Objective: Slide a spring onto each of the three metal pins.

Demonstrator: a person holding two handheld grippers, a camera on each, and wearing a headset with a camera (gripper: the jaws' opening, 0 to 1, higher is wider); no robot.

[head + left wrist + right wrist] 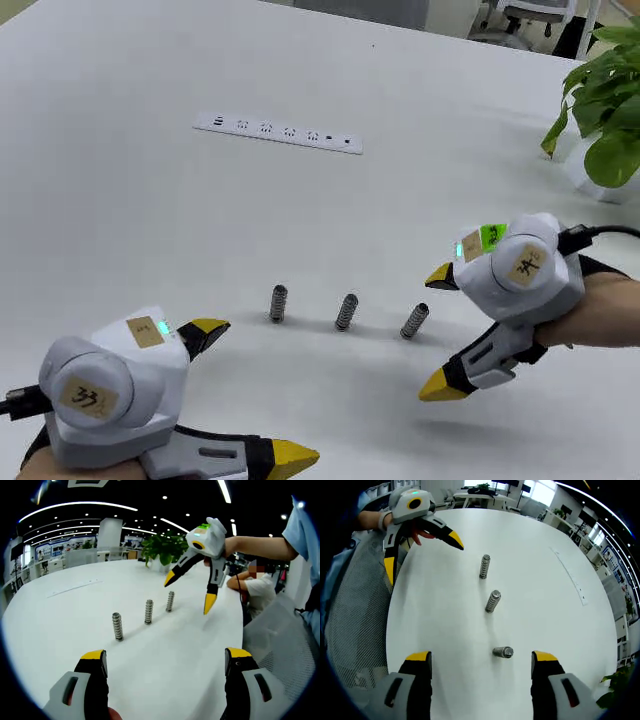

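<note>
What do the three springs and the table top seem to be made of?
The three springs: probably steel, a bare grey metal whose coils catch the light. The table top: smooth and white with a soft sheen, perhaps laminate or painted board; the look leaves this open.

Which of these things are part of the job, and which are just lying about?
Job: three upright springs, apparently already on pins; left gripper and right gripper, both open.
Lying about: power strip; plant.
</note>
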